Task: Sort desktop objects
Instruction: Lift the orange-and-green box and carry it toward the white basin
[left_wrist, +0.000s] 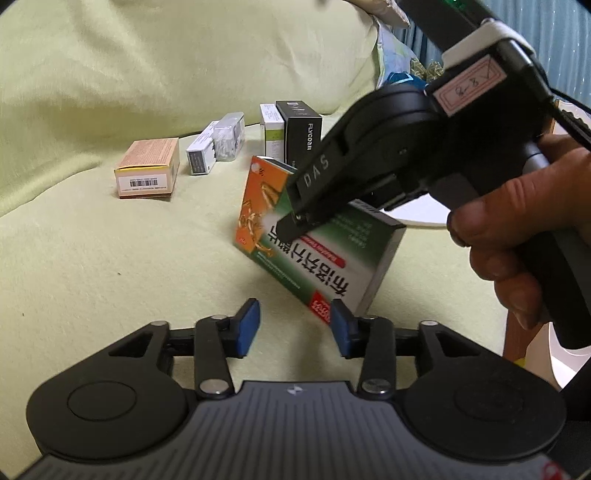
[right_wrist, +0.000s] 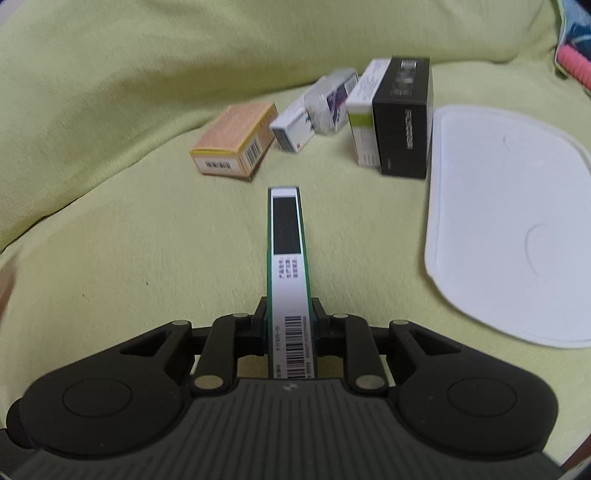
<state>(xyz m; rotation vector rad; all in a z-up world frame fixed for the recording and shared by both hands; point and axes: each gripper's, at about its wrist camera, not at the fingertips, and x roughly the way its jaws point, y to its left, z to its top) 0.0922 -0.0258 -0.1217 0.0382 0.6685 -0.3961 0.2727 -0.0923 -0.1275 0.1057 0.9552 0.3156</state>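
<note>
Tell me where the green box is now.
The green box is clamped on edge in the right claw, above the yellow-green cloth, left of the white tray.

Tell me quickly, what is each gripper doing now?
Left gripper: open, holding nothing.
Right gripper: closed on the green box.

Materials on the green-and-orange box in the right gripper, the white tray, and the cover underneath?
Flat green-and-orange box: probably glossy printed cardboard, given its sharp folded edges and barcode. White tray: looks like smooth moulded plastic, with a rounded raised rim and faint embossed curves. Yellow-green cover: soft matte fabric, creased and wrinkled. Right gripper is shut on the box.
</note>
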